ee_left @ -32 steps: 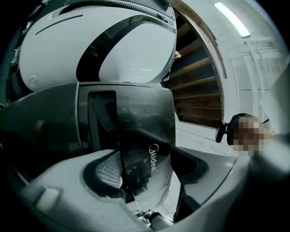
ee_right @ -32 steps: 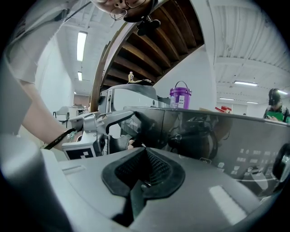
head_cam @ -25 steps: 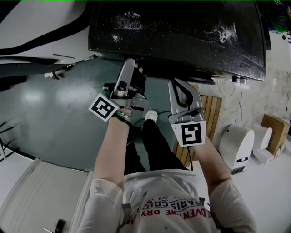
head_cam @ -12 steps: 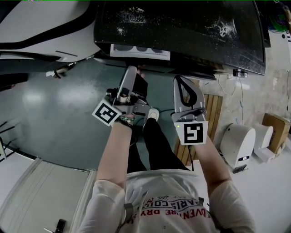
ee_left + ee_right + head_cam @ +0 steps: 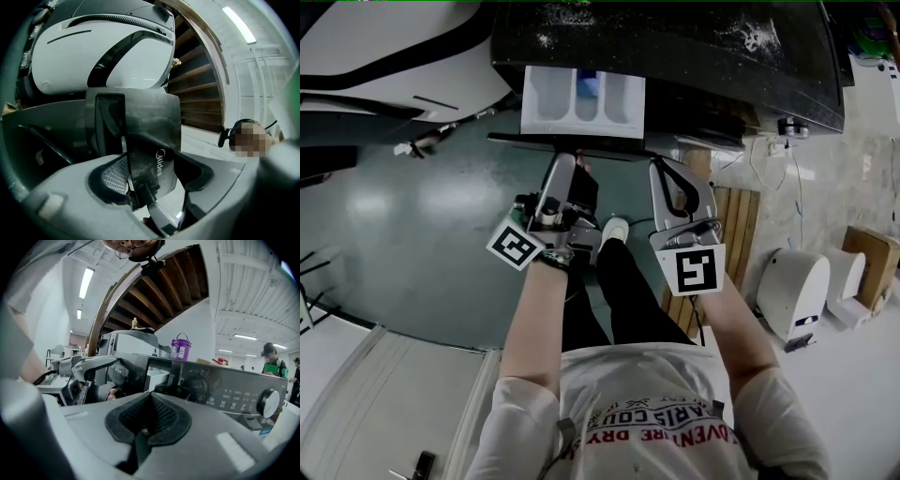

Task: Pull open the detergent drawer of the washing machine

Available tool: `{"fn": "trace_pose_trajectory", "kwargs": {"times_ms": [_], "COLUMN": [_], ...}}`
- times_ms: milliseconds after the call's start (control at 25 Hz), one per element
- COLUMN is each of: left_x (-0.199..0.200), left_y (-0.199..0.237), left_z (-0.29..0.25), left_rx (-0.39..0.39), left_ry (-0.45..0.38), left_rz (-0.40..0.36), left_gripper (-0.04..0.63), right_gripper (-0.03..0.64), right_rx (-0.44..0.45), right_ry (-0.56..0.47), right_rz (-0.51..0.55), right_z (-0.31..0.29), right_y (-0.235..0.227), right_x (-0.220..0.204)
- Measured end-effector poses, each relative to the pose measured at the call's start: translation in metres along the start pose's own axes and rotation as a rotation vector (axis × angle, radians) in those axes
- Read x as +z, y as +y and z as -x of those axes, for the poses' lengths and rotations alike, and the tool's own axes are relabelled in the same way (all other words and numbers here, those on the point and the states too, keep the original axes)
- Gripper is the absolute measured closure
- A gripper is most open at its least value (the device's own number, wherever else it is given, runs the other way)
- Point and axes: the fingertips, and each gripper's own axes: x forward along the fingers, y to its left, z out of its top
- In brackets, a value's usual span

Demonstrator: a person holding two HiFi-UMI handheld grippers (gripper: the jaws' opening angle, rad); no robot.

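Note:
The black-topped washing machine [image 5: 722, 66] fills the top of the head view. Its detergent drawer [image 5: 581, 98] stands pulled out, and its white compartments show from above. My left gripper [image 5: 565, 161] is shut on the drawer's dark front panel [image 5: 152, 136], which carries a brand name and sits between the ribbed pads [image 5: 115, 176]. My right gripper [image 5: 672, 169] hovers to the right of the drawer, in front of the control panel [image 5: 234, 390], shut with nothing in it. In the right gripper view, the left gripper [image 5: 93, 366] shows beside the white drawer [image 5: 157, 376].
A large white rounded machine [image 5: 394, 56] stands left of the washer. A wooden pallet [image 5: 733, 234] and a white device [image 5: 792, 295] are on the floor at the right. The person's shoe [image 5: 614, 231] is below the drawer. A purple bucket [image 5: 180, 348] sits on the machine.
The drawer has slid out of the machine toward the person, from hidden to showing its compartments. The left gripper drew back with it. The right gripper shifted slightly.

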Motion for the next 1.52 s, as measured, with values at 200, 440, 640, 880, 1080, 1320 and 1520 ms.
{"fn": "trace_pose_trajectory", "kwargs": {"times_ms": [200, 440, 640, 880, 1080, 1320, 1520], "left_x": [-0.005, -0.01, -0.014, -0.017, -0.016, -0.017, -0.019], "left_y": [-0.007, -0.016, -0.025, -0.023, -0.023, -0.017, -0.016], "left_z": [0.015, 0.027, 0.044, 0.045, 0.046, 0.052, 0.058], "left_rx": [0.001, 0.003, -0.008, -0.001, 0.01, 0.116, 0.21], "left_ry": [0.001, 0.021, 0.035, 0.048, 0.053, 0.049, 0.038], "left_rz": [0.006, 0.021, 0.019, 0.024, 0.02, -0.002, 0.007], "left_gripper": [0.299, 0.302, 0.301, 0.301, 0.298, 0.272, 0.295], "right_gripper": [0.615, 0.615, 0.615, 0.615, 0.615, 0.615, 0.615], "right_rx": [-0.004, -0.039, -0.08, -0.126, -0.134, -0.146, -0.154], "right_ry": [0.0, 0.0, 0.002, -0.007, -0.002, 0.005, 0.046], "right_rz": [0.0, 0.006, -0.032, -0.048, -0.034, -0.039, -0.081], "right_z": [0.007, 0.02, 0.033, 0.037, 0.046, 0.058, 0.069], "right_y": [0.008, 0.016, 0.029, 0.033, 0.042, 0.043, 0.047], "right_x": [-0.004, 0.0, -0.002, -0.005, -0.006, -0.003, -0.003]}}
